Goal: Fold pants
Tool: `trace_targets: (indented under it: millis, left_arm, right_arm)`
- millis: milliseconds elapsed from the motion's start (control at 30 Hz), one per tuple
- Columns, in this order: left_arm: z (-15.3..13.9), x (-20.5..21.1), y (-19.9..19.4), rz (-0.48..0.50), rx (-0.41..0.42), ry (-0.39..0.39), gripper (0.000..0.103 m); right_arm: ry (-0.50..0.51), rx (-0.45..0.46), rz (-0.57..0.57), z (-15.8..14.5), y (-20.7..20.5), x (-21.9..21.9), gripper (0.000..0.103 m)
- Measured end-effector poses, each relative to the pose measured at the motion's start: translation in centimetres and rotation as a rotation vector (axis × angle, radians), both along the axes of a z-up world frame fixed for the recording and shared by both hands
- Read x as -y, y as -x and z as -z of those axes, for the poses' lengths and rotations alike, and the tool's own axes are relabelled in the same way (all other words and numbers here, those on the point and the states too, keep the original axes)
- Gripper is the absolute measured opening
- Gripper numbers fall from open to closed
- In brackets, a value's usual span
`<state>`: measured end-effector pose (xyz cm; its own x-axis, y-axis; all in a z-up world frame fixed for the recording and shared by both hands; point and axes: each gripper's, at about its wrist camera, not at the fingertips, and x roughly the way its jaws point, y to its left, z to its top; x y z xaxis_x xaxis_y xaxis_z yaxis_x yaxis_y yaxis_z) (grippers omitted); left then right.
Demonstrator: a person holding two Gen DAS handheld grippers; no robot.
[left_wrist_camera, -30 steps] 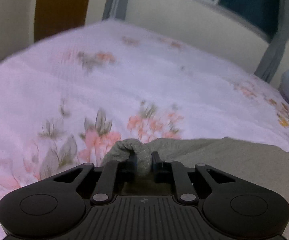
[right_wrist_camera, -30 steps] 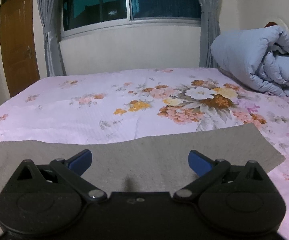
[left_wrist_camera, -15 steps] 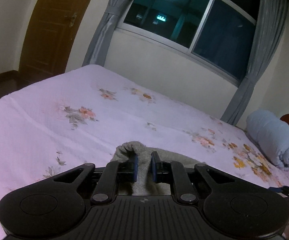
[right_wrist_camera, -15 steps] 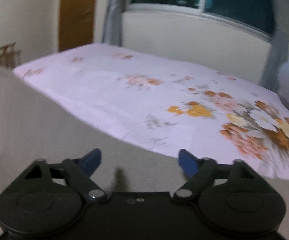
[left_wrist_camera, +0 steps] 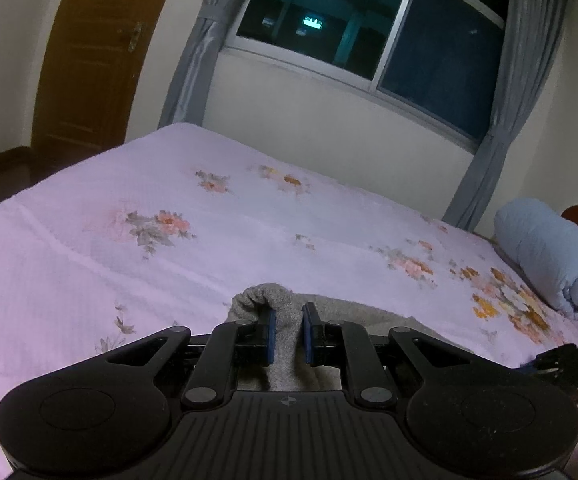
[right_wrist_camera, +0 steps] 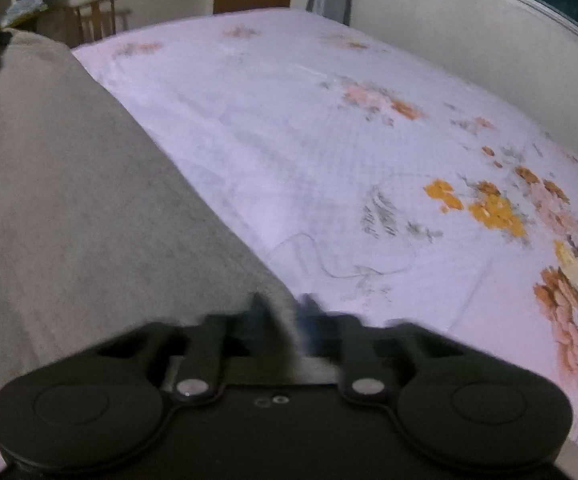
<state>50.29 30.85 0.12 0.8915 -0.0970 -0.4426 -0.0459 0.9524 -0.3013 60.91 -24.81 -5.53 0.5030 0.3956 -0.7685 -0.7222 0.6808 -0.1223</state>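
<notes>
Night showed behind the window (left_wrist_camera: 373, 36) and grey curtains (left_wrist_camera: 501, 120) as I worked at a bed (left_wrist_camera: 249, 240) spread with a pink flowered sheet. On its near side lay the grey pants (right_wrist_camera: 57, 200), most of the cloth flat, one end lifted. By my judgement the folding had barely begun: both ends were gripped, but no fold had yet been laid, and the carrying over, the laying down and any further folds were all left to do.

My left gripper (left_wrist_camera: 287, 334) was pinched narrow on a bunched corner of the pants, a knob of cloth poking up past the blue pads (left_wrist_camera: 271, 334) and held clear of the sheet. My right gripper (right_wrist_camera: 285, 320) had just been closing from wide, and its blurred jaws stood nearly together with the edge of the pants between them; it seemed clamped on that edge, close above the sheet. From there the grey cloth rose away to the left, towards the raised end. In the left camera's view the right gripper showed at the far right edge, well apart from the left one. A rolled pale-blue quilt (left_wrist_camera: 549, 256) sat near the headboard, and a brown door (left_wrist_camera: 97, 60) stood beyond the bed.
</notes>
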Motion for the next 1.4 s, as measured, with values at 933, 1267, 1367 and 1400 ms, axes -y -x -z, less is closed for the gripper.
trace_targets:
  millis: [933,1267,1367,1400]
  left_arm:
    - [6.2,-3.1,30.3,-0.209,-0.035,0.377,0.064]
    - [8.2,0.7,25.7,-0.198,-0.218,0.378,0.025]
    - [7.5,0.5,25.0,-0.183,-0.187,0.384,0.021]
    - [7.3,0.6,24.7,-0.173,-0.183,0.377,0.021]
  right_arm:
    - [-0.329,0.150,0.496,-5.8,39.6,7.4,0.014]
    - [-0.609,-0.023,0.740,-3.8,37.2,8.4,0.026]
    - [-0.686,-0.073,0.785,-2.8,37.0,8.7,0.030]
    - [-0.692,-0.093,0.802,-2.5,36.8,8.5,0.032]
